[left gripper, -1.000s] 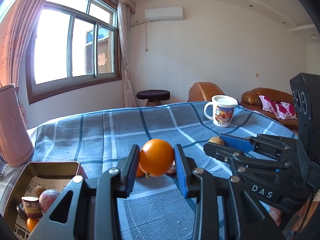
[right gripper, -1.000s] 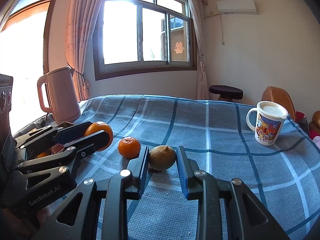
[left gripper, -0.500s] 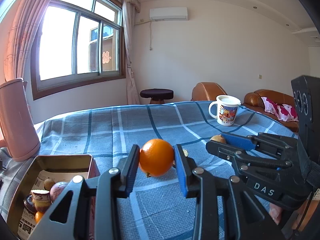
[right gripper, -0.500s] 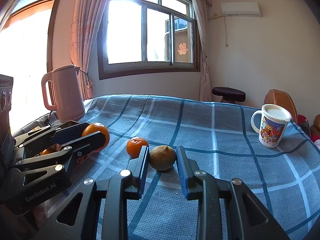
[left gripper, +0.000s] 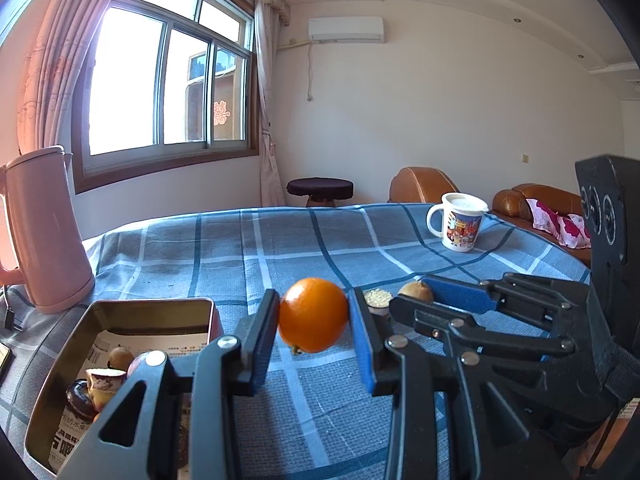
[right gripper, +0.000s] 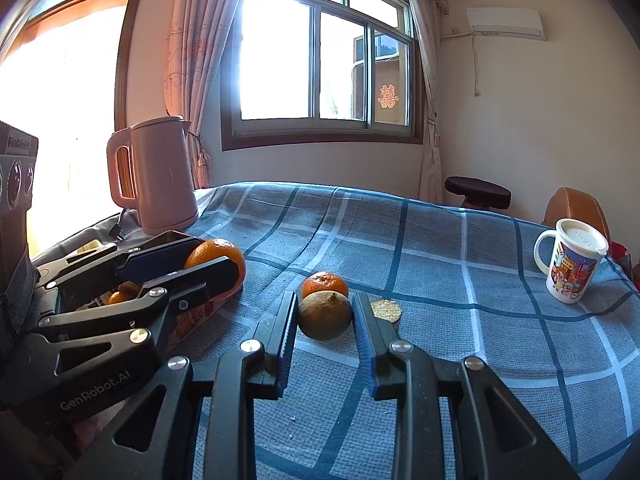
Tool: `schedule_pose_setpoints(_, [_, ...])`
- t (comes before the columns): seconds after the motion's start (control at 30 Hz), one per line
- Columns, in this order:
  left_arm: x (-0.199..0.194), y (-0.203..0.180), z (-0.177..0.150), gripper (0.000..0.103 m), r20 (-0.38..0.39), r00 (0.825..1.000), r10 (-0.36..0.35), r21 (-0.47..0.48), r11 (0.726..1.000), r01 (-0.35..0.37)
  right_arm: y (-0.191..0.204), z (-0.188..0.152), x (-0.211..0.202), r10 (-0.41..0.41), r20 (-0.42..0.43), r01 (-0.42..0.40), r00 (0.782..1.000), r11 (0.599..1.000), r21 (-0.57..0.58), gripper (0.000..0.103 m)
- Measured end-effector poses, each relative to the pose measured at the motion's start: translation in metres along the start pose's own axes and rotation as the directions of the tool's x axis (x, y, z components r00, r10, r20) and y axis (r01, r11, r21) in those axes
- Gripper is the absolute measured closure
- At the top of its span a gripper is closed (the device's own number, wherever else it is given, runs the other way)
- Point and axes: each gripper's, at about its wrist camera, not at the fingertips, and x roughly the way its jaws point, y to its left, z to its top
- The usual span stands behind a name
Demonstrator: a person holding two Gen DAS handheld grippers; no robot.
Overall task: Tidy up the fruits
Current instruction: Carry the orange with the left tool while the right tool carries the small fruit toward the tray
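- While both loads are carried, the metal tin (left gripper: 120,312) is seen to have come nearer in the left wrist view than a second ago; a deposit is judged imminent.
- An orange (left gripper: 313,314) is clamped between the pads of the left gripper (left gripper: 313,328), just right of the tin.
- A brownish fruit (right gripper: 325,315) is gripped by the right gripper (right gripper: 325,330), further right of the tin.
- One small mandarin (right gripper: 324,284) is left on the cloth beyond.
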Motion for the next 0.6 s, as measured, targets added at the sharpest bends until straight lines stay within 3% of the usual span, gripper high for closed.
schedule_pose_setpoints(0.6, [-0.012, 0.037, -0.005, 0.067, -0.02, 0.999, 0.046, -0.046, 0.998, -0.047, 0.034, 0.005, 0.012, 0.046, -0.015, -0.047, 0.999, 0.998, -0.039, 0.073])
